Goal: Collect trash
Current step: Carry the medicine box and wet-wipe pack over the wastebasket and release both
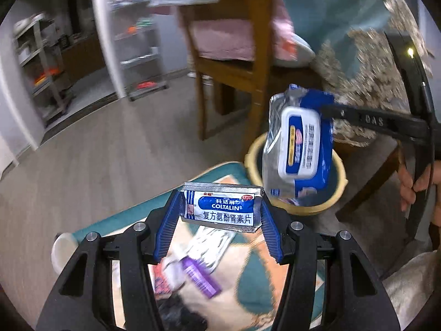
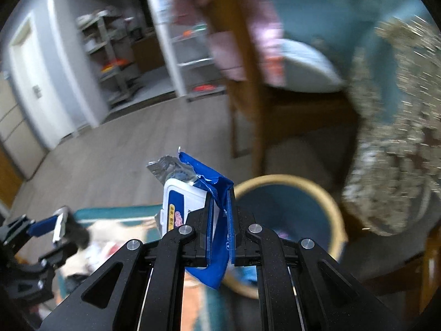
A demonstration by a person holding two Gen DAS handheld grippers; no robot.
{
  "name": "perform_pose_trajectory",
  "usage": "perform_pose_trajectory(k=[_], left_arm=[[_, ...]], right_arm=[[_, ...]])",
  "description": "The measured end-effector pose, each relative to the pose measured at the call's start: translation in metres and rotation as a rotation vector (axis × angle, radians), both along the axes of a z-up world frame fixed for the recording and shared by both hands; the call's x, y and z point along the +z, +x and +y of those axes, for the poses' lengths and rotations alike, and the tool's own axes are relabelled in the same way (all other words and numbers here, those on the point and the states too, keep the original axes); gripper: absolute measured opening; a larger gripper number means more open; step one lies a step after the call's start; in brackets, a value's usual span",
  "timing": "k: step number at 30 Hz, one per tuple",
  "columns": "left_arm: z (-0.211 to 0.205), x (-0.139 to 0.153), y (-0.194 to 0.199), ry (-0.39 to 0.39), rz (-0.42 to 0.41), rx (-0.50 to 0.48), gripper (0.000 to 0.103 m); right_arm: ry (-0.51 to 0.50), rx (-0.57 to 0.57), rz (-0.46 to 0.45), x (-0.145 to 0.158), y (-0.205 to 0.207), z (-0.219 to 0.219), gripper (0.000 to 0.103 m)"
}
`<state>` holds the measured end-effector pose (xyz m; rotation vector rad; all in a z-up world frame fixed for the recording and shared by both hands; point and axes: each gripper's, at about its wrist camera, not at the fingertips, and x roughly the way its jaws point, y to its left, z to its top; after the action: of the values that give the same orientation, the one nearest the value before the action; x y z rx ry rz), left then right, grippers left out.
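My left gripper (image 1: 222, 209) is shut on a silver and blue Coltalin tablet sachet (image 1: 222, 208), held flat between its blue pads above a teal and orange patterned surface (image 1: 248, 281). My right gripper (image 2: 220, 207) is shut on a blue wet-wipe pack (image 2: 190, 193) with a white lid. In the left wrist view that wipe pack (image 1: 300, 143) hangs over a round bin (image 1: 339, 182) with a yellow rim and blue inside. The same bin (image 2: 328, 201) lies just past the right gripper's tips. The left gripper (image 2: 53, 227) shows at the lower left of the right wrist view.
A purple tube (image 1: 199, 278) and a silvery wrapper (image 1: 212, 245) lie on the patterned surface under my left gripper. A wooden chair (image 1: 248, 55) with a pink cushion stands behind the bin. A lace-edged teal tablecloth (image 1: 372, 77) hangs at the right. Metal shelves (image 1: 137, 41) stand far back.
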<state>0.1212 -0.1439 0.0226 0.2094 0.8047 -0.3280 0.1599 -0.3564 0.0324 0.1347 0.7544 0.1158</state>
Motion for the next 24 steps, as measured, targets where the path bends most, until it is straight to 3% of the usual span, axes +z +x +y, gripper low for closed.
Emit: perform_pose_trajectory(k=[5, 13, 16, 17, 18, 20, 24], left_arm=[[-0.046, -0.019, 0.024, -0.011, 0.001, -0.097, 0.055], [-0.107, -0.074, 0.06, -0.075, 0.09, -0.183, 0.055], [-0.121, -0.084, 0.077, -0.108, 0.102, -0.205, 0.057], [-0.128, -0.088, 0.082, -0.085, 0.103, -0.212, 0.068], [-0.133, -0.092, 0.086, -0.065, 0.106, -0.219, 0.073], [-0.135, -0.094, 0.09, -0.046, 0.11, -0.225, 0.073], [-0.126, -0.078, 0.084, -0.049, 0.073, -0.223, 0.079]], right_arm=[[-0.047, -0.128, 0.014, -0.017, 0.012, -0.036, 0.01], [-0.205, -0.194, 0.059, -0.047, 0.037, -0.044, 0.011], [-0.168, -0.21, 0.086, -0.057, 0.044, -0.056, 0.019], [-0.14, -0.215, 0.096, -0.058, 0.045, -0.059, 0.024], [-0.113, -0.22, 0.102, -0.059, 0.046, -0.063, 0.026], [-0.074, -0.237, 0.102, -0.056, 0.046, -0.067, 0.036], [-0.064, -0.226, 0.082, -0.048, 0.044, -0.063, 0.047]])
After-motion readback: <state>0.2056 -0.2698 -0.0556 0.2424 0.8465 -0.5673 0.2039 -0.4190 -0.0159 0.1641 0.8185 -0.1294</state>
